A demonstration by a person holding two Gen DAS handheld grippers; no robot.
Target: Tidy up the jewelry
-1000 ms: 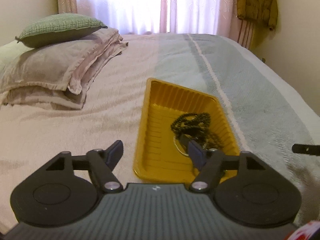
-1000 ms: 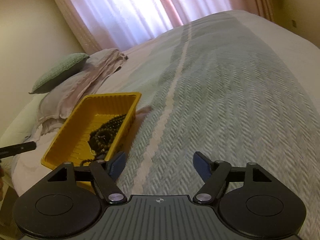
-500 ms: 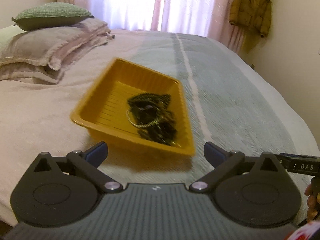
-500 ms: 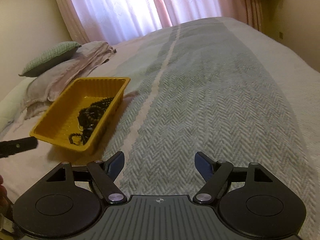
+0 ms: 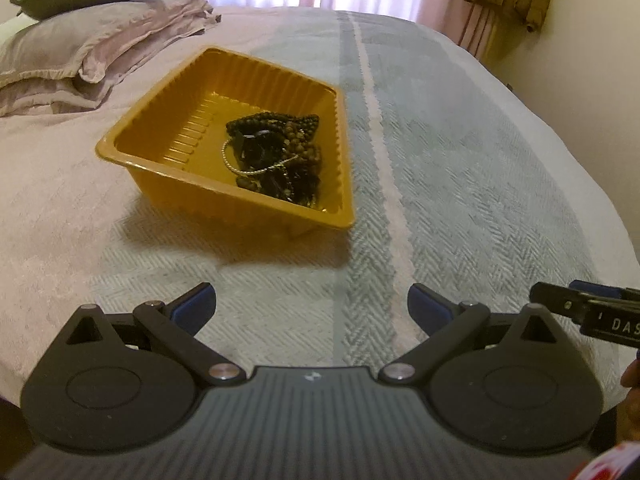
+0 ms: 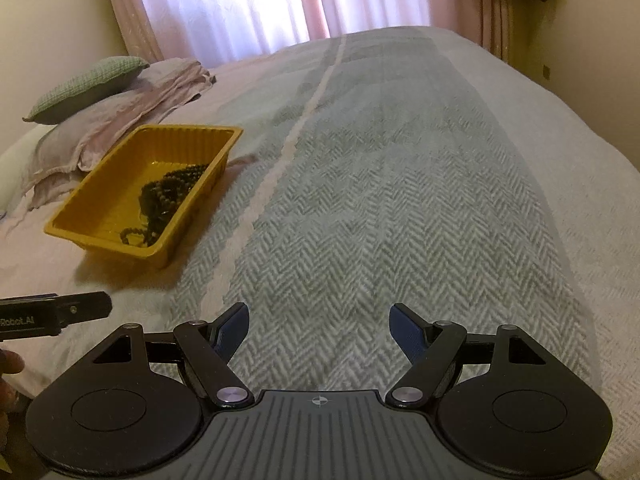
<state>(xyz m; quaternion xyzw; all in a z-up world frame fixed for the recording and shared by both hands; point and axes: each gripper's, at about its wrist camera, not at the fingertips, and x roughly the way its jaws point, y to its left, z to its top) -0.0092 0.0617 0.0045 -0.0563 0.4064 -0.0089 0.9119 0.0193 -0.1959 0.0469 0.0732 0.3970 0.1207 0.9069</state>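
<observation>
Pulled back from the tray (image 5: pixel 224 184) since a second ago: left gripper (image 5: pixel 310 304), then poised over the near rim with the beads just past its fingertips, now well short of it above bare blanket (image 5: pixel 460 168). Jaws just been opening, now spread wide, nothing between them. Right gripper (image 6: pixel 318 326) also parted and empty, over the herringbone weave, tray off to its left. Tray flat on the bed, yellow, ribbed. Inside, heaped toward the right wall: dark beads (image 5: pixel 280 152) tangled with a thin pale chain (image 5: pixel 240 166). Beyond the tray, pillows (image 5: pixel 80 40) stacked, a green one on top. Curtains (image 6: pixel 280 0) bright at the back.
</observation>
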